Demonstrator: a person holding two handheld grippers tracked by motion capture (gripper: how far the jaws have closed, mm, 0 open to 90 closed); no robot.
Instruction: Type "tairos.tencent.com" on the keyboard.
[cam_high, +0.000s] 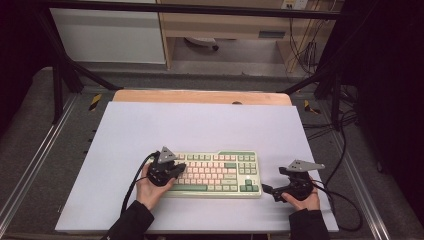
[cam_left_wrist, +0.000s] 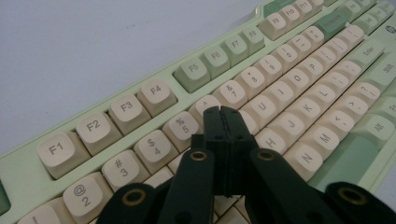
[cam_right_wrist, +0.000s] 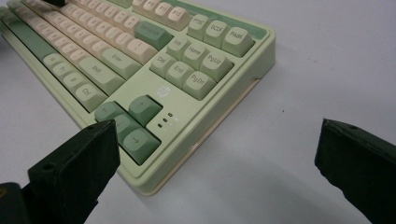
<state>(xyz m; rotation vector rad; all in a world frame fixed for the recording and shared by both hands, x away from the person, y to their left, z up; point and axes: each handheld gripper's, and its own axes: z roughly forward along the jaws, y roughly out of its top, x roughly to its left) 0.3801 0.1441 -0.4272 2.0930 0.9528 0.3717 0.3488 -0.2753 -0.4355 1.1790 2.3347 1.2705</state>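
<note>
Keyboard, high view: green and cream keyboard (cam_high: 216, 174) lies flat near the front edge of the white table (cam_high: 200, 125), long side facing the person, so both hands reach it from below
Left claw, high view: left gripper (cam_high: 176, 169) sits over the left end of the key rows, held in the left hand (cam_high: 150, 186); it looks angled down at the keys, as if to press one with its tip
Right claw, high view: right gripper (cam_high: 267, 189) rests just beside the keyboard's right end, low over the table, held in the right hand (cam_high: 302, 197); my guess is it waits there or is set to steady that end
Left claw, left gripper view: jaws clenched together with nothing between them, making one narrow point (cam_left_wrist: 224, 116) over the cream letter keys, near the 5 key (cam_left_wrist: 181, 129) and the row below it; whether the tip touches a key I cannot tell
Right claw, right gripper view: jaws released and wide apart (cam_right_wrist: 212, 154), with nothing between them; the left jaw overlaps the arrow keys (cam_right_wrist: 128, 123) at the keyboard's corner, the right jaw hangs over bare table
Containers: none to be seen on the table in any view, so nothing holds anything
</note>
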